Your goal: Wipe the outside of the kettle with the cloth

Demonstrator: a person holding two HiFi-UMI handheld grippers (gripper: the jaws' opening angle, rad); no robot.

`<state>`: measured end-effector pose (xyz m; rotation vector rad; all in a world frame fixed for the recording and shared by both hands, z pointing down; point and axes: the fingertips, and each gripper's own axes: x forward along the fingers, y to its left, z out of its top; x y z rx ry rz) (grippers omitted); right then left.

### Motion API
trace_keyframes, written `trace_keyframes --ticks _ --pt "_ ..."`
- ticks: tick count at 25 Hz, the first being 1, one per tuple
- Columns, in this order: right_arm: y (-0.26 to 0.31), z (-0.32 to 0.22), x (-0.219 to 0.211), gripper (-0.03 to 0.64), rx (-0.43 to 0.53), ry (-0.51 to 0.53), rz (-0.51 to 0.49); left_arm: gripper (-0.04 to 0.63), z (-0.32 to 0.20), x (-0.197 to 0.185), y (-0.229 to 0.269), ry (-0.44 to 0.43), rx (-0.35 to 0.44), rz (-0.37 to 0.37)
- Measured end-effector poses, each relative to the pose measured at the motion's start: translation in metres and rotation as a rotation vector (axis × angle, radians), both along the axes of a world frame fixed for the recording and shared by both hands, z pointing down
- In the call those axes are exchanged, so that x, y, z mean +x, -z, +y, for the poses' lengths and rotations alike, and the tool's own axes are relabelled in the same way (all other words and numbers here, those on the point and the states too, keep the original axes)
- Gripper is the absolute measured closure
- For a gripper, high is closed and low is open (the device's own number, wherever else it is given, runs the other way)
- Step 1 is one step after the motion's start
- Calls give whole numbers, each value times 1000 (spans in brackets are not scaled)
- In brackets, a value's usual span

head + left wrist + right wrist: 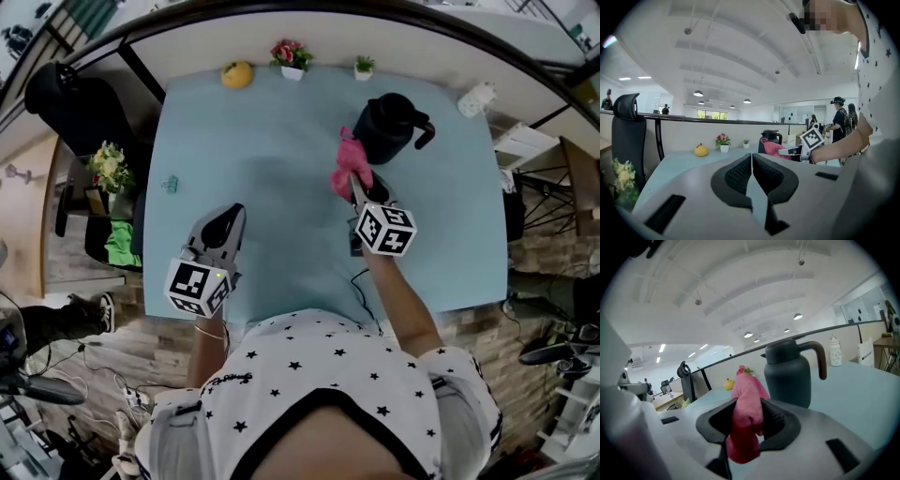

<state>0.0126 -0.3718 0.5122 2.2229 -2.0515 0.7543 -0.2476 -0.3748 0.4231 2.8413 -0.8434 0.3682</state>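
My right gripper point(356, 187) is clenched on the pink cloth point(349, 161), just beside the dark kettle point(386, 127) at the far side of the surface point(262, 141). My left gripper point(228, 225) has its jaws pressed together on nothing. I should lay the cloth flat on the kettle's wall and sweep gently.

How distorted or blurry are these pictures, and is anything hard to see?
Head view: fisheye curves the edges of the pale blue table; the light is even. Left gripper view: a black round vignette, and the shut left claw looms large. Right gripper view: the pink cloth in the right claw and the dark grey kettle look sharp.
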Motion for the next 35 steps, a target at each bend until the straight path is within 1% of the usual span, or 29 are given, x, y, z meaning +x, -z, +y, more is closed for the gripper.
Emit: trace_keyframes --ticks 2,6,10,13,17,29,35 --pt "17 12 -2 485 38 13 18 561 3 6 5 -10 14 6" --pt "46 37 -1 486 120 6 65 561 13 17 12 -29 35 14" --pt "61 54 -6 486 155 27 52 561 22 25 21 -35 55 25" --pt "68 62 -14 489 170 59 33 561 29 28 25 -39 60 32" --pt "73 71 -17 489 181 72 37 561 39 31 22 -43 50 30" --pt "79 94 -4 489 189 33 22 561 50 52 25 -87 47 51" --pt "80 101 0 488 190 21 20 561 52 57 25 -97 47 52"
